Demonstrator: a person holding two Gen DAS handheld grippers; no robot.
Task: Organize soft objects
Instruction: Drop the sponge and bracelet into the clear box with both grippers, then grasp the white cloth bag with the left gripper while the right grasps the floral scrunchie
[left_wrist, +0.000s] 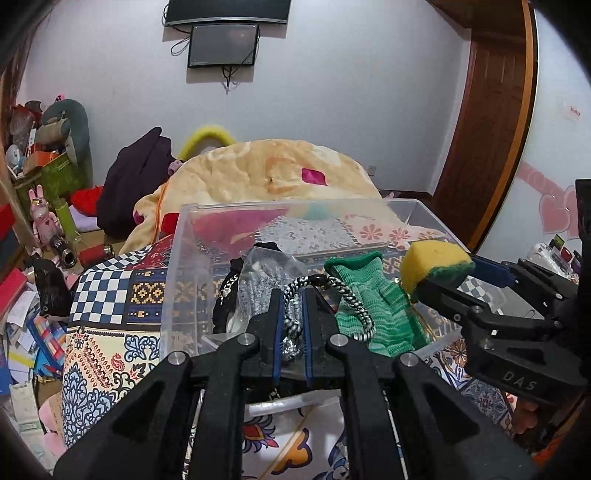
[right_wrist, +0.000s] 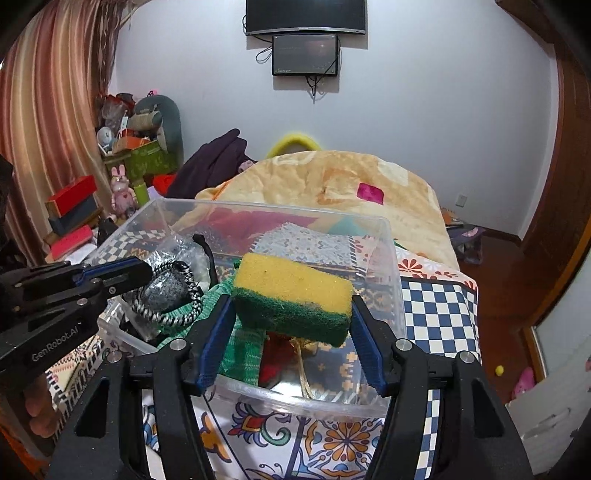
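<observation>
A clear plastic bin (left_wrist: 173, 258) (right_wrist: 391, 266) stands on a patterned bedspread. My left gripper (left_wrist: 291, 299) (right_wrist: 147, 271) is shut on a black-and-white braided cord (left_wrist: 351, 302) (right_wrist: 173, 317) with a silvery bag (left_wrist: 258, 277) (right_wrist: 162, 291), held over the bin's near left part. My right gripper (right_wrist: 291, 295) (left_wrist: 432, 275) is shut on a yellow-and-green sponge (right_wrist: 291, 291) (left_wrist: 432, 262), held above the bin. A green knitted cloth (left_wrist: 373, 310) (right_wrist: 240, 350) lies inside the bin. A red item (right_wrist: 273, 365) lies under the sponge.
A beige blanket (left_wrist: 280, 173) (right_wrist: 332, 177) is heaped behind the bin. Dark clothing (left_wrist: 136, 173) (right_wrist: 214, 162) lies at the back left. Boxes and toys (left_wrist: 48, 173) (right_wrist: 122, 166) crowd the left side. A wooden door (left_wrist: 491, 122) is at the right.
</observation>
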